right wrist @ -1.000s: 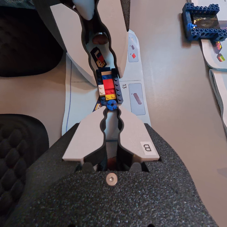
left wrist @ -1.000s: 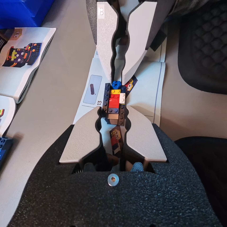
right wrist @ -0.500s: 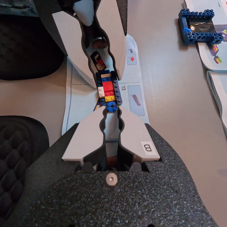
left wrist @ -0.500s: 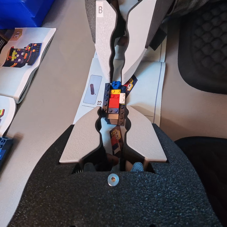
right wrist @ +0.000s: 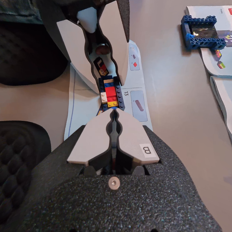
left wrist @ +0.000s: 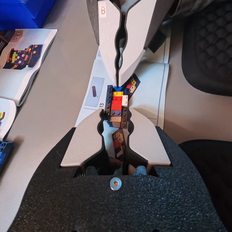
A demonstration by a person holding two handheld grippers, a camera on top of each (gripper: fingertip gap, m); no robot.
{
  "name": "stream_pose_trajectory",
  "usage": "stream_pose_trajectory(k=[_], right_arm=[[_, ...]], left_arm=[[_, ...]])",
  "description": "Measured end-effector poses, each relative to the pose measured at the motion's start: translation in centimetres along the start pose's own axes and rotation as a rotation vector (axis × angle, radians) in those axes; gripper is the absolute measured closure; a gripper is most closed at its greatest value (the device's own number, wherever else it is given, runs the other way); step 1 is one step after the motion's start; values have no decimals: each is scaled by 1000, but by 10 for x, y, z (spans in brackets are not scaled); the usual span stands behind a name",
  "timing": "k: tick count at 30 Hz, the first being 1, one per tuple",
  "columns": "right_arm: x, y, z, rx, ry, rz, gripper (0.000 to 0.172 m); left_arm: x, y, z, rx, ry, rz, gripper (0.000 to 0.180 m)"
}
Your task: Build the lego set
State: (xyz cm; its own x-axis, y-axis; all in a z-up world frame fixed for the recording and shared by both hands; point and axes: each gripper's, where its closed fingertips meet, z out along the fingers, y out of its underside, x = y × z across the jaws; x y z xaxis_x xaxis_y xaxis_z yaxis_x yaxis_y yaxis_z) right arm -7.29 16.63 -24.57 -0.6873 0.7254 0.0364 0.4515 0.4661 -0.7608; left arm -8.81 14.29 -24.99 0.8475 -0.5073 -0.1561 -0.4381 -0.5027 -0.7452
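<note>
The right gripper [right wrist: 114, 110] had just pinched its fingers together over the small round blue piece [left wrist: 118, 88] at one end of the brick model [left wrist: 117, 105], though whether they squeezed it or only pressed down on it was hard to see. The left gripper [left wrist: 116, 114] stayed clamped on the model's dark bumpy sides. Both were over the smooth paper booklet [left wrist: 148, 87] on the grey table [right wrist: 175, 100], with a blue brick frame [right wrist: 202, 32] well apart.
</note>
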Motion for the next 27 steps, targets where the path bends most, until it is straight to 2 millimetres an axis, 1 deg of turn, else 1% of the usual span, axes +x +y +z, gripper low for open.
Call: stream_pose_trajectory(k=[5, 14, 22, 27], right_arm=[[1, 0, 1, -20, 18, -39, 172], [2, 0, 1, -150, 72, -215, 172], [3, -1, 3, -345, 188, -408, 172], [4, 0, 2, -401, 227, -447, 172]], left_arm=[[0, 0, 0, 1, 0, 2, 146], [0, 0, 0, 1, 0, 4, 146], [0, 0, 0, 3, 6, -3, 146], [0, 0, 0, 3, 4, -2, 146]])
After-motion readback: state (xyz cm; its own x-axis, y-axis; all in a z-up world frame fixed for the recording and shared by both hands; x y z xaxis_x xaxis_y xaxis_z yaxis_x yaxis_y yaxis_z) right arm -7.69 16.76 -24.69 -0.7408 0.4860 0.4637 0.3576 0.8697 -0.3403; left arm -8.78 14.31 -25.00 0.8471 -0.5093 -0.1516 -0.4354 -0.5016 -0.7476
